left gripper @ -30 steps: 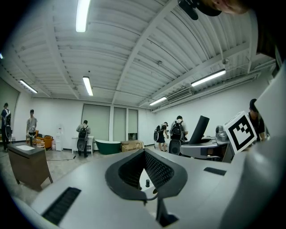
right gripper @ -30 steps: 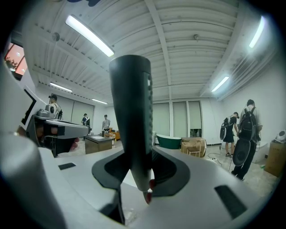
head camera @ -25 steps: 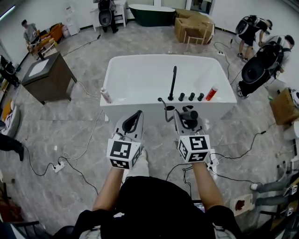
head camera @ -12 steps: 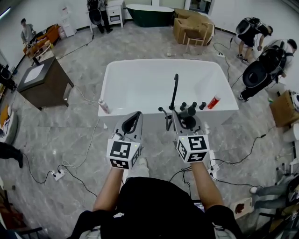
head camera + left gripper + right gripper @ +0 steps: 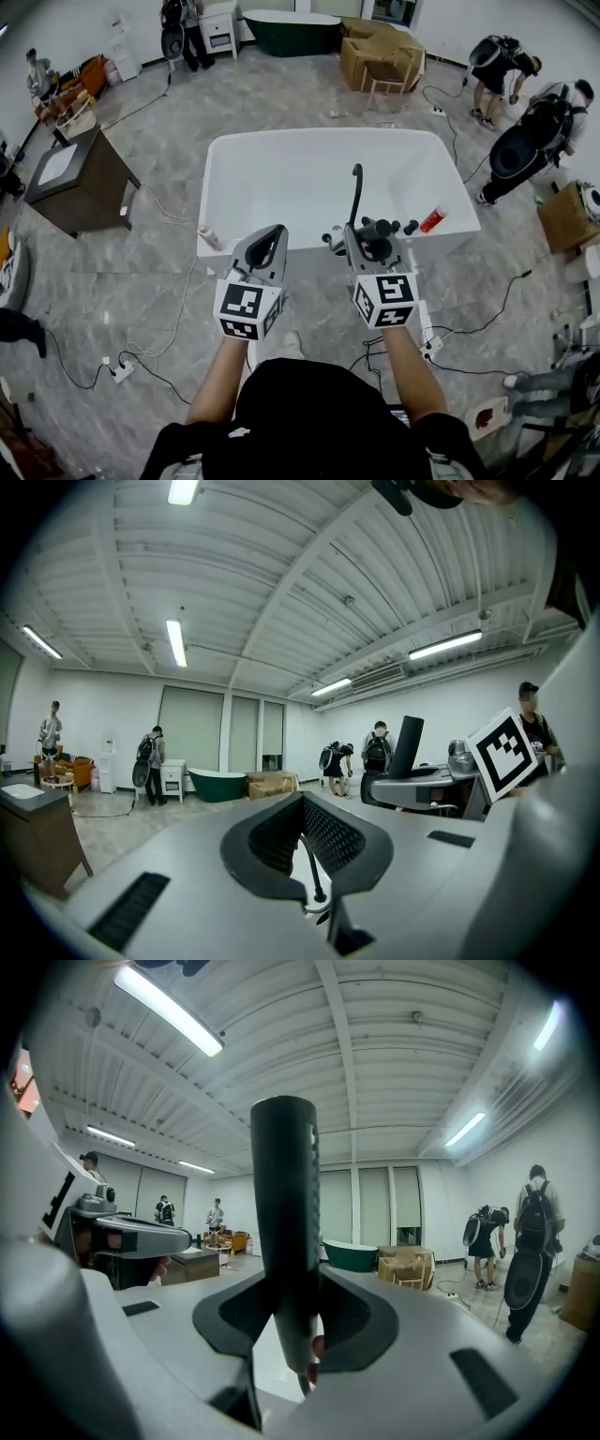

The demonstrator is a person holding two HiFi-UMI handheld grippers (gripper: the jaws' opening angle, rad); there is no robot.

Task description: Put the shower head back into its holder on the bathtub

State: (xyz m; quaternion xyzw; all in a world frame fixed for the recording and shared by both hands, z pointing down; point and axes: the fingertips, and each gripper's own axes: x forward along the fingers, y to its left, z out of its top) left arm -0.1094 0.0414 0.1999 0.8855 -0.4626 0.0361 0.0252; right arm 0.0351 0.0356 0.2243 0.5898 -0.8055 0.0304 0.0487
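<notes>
The white bathtub point(image 5: 217, 178) stands straight ahead, with a black spout point(image 5: 356, 192) and black knobs point(image 5: 410, 227) on its near rim. A chrome fitting point(image 5: 329, 238) sits at that rim, left of the spout. My right gripper point(image 5: 359, 229) is shut on the black shower head point(image 5: 381, 230), whose handle point(image 5: 286, 1222) stands upright between the jaws. It hovers at the near rim by the spout. My left gripper point(image 5: 277, 231) is beside it to the left, its jaws closed with nothing in them.
A red bottle point(image 5: 432, 219) lies on the rim at the right, a pale bottle point(image 5: 210, 236) at the left. Cables and a power strip point(image 5: 120, 368) trail over the floor. A brown cabinet point(image 5: 66, 183) stands left. Several people stand at the back.
The tub has come closer in the head view. Both grippers now reach its near rim, where before they hung short of it. The shower head stays in the right gripper.
</notes>
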